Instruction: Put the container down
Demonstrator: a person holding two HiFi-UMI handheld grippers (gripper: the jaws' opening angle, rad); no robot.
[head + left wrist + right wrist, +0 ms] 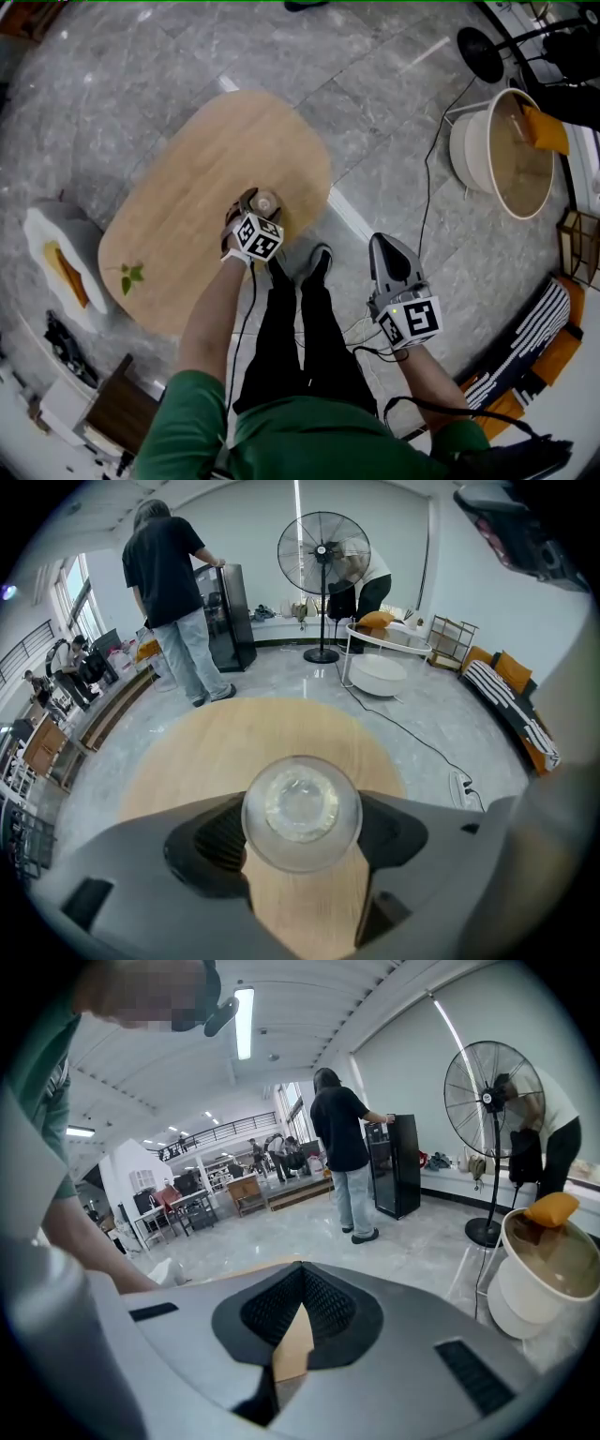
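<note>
Your left hand-held gripper (262, 204) is clamped on the clear, round, glassy container (301, 810), held over the near end of the light oval wooden surface (234, 738). I cannot tell whether its base touches yet. Lower it level, well in from the edge, and part the jaws only once it bears. Your right hand-held gripper (298, 1288) hangs closed and empty.

Green short-sleeved shirt (309, 441), black trousers (291, 347), dark shoes (317, 262). Grey wedge-shaped left gripper (262, 202) and right gripper (381, 242), each topped by a cube (256, 236) of black-and-white square markers. Thin black cables (246, 314) trailing from both. Dark ribbed pads (328, 1302) inside the fingers (441, 1335).
</note>
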